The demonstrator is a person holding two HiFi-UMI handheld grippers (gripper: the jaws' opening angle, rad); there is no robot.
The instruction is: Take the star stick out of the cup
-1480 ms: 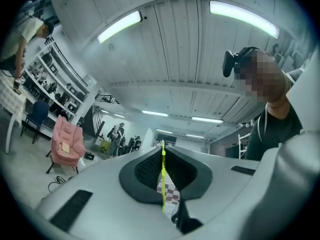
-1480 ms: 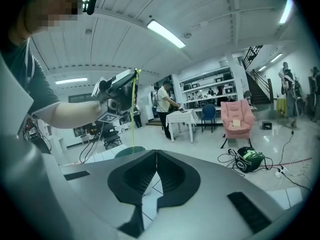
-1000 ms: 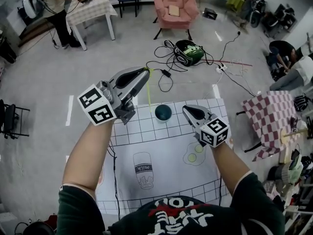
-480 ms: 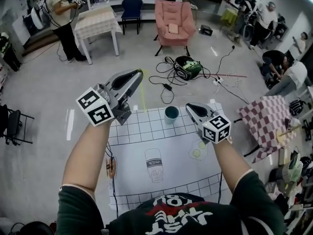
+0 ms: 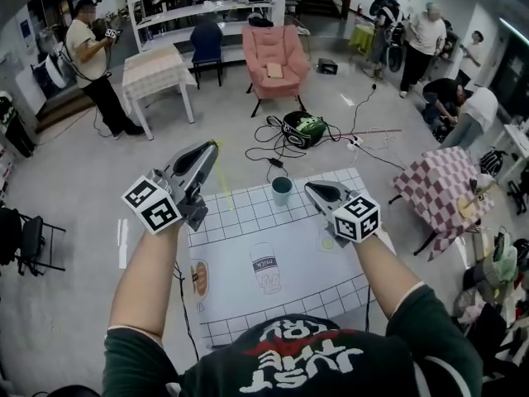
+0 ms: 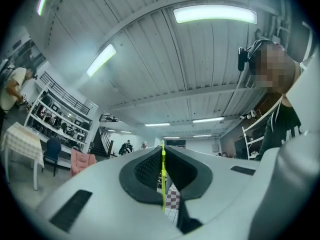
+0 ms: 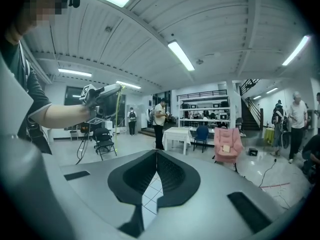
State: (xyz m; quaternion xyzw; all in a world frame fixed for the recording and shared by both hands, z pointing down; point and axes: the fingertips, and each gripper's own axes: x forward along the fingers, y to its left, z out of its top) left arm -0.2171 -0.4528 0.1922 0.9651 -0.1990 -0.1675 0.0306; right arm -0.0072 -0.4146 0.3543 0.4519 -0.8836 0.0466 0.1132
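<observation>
**Star stick clear of cup, held in L gripper**

The L gripper (image 5: 211, 145) is seen raised over the left edge of the table (image 5: 240, 296), its jaws clenched on the thin yellow-green star stick (image 6: 162, 176). The stick's long axis is seen approx. upright: it is pinched between the pads and hangs below the tips. The star end cannot be made out. The cup (image 5: 282, 190) is found to the right of the stick and lower, well apart from it, so the stick is judged fully out. The R gripper (image 5: 312, 188) is placed just beside the cup and is nearer to it; its jaws are closed w/ nothing between them. Counted: 1 stick, 1 cup, 2 grippers.
</observation>
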